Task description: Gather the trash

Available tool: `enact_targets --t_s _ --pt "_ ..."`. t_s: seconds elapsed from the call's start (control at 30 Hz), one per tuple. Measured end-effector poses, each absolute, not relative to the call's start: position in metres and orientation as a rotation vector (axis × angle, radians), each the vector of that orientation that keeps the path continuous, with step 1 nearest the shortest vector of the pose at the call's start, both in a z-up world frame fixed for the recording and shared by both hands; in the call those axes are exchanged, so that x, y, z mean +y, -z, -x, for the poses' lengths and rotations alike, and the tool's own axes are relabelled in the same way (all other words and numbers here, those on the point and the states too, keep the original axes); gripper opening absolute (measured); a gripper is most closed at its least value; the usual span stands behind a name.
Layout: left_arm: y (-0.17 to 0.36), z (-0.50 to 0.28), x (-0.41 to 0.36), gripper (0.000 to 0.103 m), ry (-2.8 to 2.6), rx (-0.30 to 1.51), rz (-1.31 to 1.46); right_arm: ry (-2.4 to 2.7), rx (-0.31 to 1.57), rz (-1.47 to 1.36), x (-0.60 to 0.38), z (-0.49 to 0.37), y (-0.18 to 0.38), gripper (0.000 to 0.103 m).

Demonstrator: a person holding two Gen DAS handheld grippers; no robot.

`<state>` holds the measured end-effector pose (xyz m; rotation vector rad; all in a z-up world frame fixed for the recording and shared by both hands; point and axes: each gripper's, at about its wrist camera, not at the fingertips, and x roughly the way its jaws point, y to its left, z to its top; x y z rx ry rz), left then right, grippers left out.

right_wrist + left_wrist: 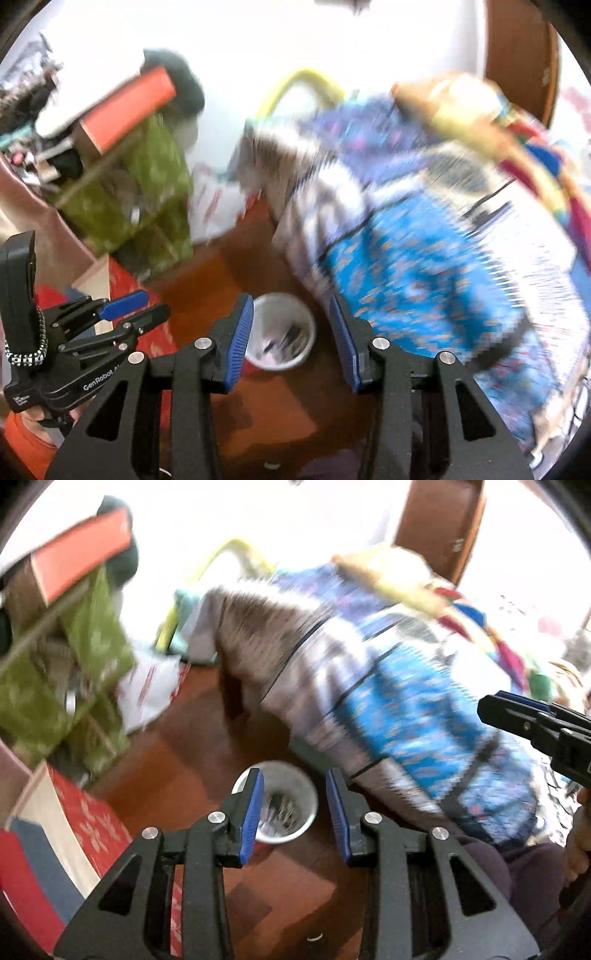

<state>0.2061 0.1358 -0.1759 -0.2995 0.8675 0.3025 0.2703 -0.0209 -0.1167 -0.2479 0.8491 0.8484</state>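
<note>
A small white bin [281, 840] stands on the brown floor, with dark and pale scraps of trash [280, 808] inside it. My left gripper [293, 775] hovers over it, open, with nothing between its blue pads. In the right wrist view my right gripper [291, 301] hangs above the same bin [273, 366], also open with nothing in it. Each gripper shows in the other's view: the right gripper [495, 703] at the right edge, the left gripper [151, 303] at the lower left. Both views are blurred by motion.
A bed with a blue patterned cover [406, 701] crowds the right side, close to the bin. A green patterned bag [92, 646] and a red box [81, 557] are piled at the left. A red mat with white flowers [92, 823] lies at the lower left.
</note>
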Motion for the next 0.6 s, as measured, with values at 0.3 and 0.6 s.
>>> enact_targets --t_s 0.3,0.6 --pt "0.046 -0.133 0.055 0.034 -0.109 0.588 0.194 -0.69 0.547 0.083 -0.125 -0.185 0.031 0.039" --pt "-0.003 -0.061 0.001 0.036 0.003 0.424 0.145 -0.417 0.326 0.024 -0.191 -0.089 -0.014 0.048"
